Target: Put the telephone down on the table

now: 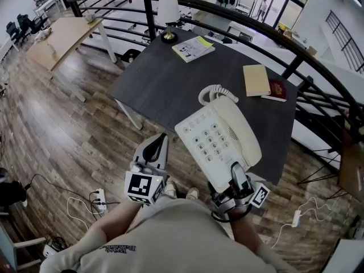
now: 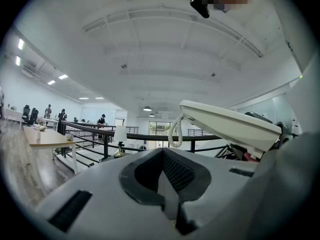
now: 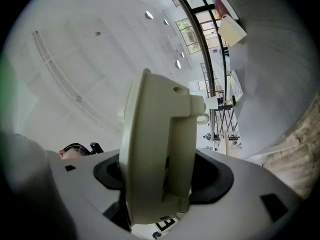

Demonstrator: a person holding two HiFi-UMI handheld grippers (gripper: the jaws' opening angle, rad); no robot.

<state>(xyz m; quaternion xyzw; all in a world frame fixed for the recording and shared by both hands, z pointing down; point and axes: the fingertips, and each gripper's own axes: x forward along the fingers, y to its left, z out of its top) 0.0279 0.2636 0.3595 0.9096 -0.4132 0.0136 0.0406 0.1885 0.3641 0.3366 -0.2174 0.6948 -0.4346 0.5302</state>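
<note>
Right gripper (image 1: 238,175) is clamped on the near end of the cream telephone (image 1: 219,135) — that end is buried between the jaws, out of sight from above. The phone hangs tilted, far end raised, over the near edge of the dark table (image 1: 153,84), not resting on it. Its coiled cord (image 1: 213,92) is bunched at the far end. Left gripper (image 1: 160,142) points level just beside the phone — jaws pressed together, nothing in them.
</note>
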